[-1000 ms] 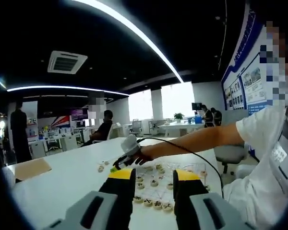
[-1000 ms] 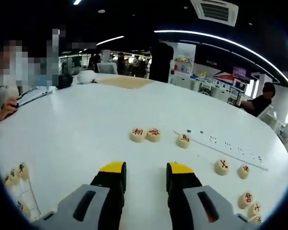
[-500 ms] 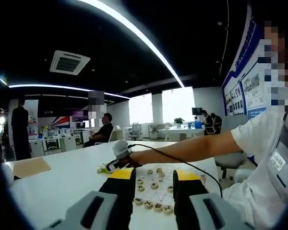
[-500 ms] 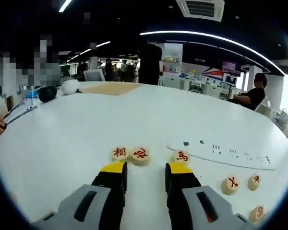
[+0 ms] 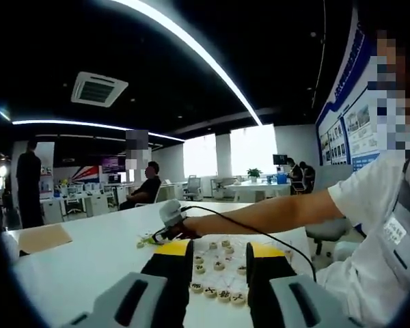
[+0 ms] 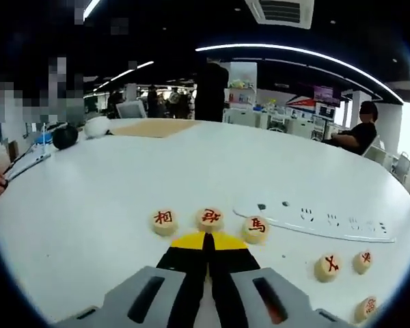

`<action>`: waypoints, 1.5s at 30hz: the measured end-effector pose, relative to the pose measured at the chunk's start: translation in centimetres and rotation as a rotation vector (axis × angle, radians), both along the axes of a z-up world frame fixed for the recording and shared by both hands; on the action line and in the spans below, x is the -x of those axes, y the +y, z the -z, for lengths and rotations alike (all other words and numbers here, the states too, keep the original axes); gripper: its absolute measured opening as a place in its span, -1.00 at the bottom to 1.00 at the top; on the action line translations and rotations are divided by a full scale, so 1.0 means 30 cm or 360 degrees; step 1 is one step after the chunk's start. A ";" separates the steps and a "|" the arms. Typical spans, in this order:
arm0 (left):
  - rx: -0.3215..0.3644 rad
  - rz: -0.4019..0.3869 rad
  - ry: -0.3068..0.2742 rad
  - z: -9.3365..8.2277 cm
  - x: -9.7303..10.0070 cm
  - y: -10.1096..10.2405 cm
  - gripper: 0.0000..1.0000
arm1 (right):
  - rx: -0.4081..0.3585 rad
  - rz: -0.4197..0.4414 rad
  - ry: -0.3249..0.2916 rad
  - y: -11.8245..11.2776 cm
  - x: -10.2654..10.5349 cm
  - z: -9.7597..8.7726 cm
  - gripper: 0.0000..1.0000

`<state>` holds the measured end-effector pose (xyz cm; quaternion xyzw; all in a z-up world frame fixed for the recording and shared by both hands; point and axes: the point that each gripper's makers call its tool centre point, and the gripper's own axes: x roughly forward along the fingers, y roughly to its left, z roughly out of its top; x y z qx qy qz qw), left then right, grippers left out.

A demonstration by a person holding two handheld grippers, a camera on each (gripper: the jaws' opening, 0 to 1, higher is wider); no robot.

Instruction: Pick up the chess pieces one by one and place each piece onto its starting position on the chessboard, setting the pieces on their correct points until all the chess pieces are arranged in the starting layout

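The right tool (image 6: 206, 240) is pressed together, empty, just short of three red-marked xiangqi discs (image 6: 210, 219) on the white counter (image 6: 89, 205). Small, rigid and light, they want an edge pinch. The left tool (image 5: 219, 251) hangs spread above the chessboard (image 5: 260, 240).

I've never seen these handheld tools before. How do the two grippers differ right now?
The left gripper has its jaws spread apart, with chess pieces on the chessboard visible between them. The right gripper has its jaws pressed together, tips just short of a red-marked chess piece. The left is held above the table; the right sits low near it. Both have yellow-tipped black jaws.
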<state>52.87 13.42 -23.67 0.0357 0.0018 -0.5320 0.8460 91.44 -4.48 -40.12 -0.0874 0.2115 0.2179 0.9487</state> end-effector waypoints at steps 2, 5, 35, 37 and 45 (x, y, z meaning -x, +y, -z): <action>0.0000 0.0000 -0.0003 -0.002 0.002 0.000 -0.35 | -0.0013 0.0015 0.0009 0.006 -0.004 0.000 -0.60; 0.0004 -0.0005 -0.0005 -0.004 0.001 0.006 -0.35 | -0.0038 -0.0010 0.0003 0.040 -0.008 0.000 -0.26; -0.0050 0.0032 -0.0004 0.011 0.007 -0.042 -0.35 | -0.0088 -0.0505 -0.0053 -0.032 0.605 -0.247 -0.62; -0.0074 0.0046 -0.0004 0.021 0.016 -0.051 -0.35 | -0.0132 -0.0572 -0.0076 -0.050 0.684 -0.273 -0.62; -0.0121 0.0091 -0.0015 0.040 0.047 -0.070 -0.35 | -0.0200 -0.0722 -0.0086 -0.173 0.998 -0.265 -0.62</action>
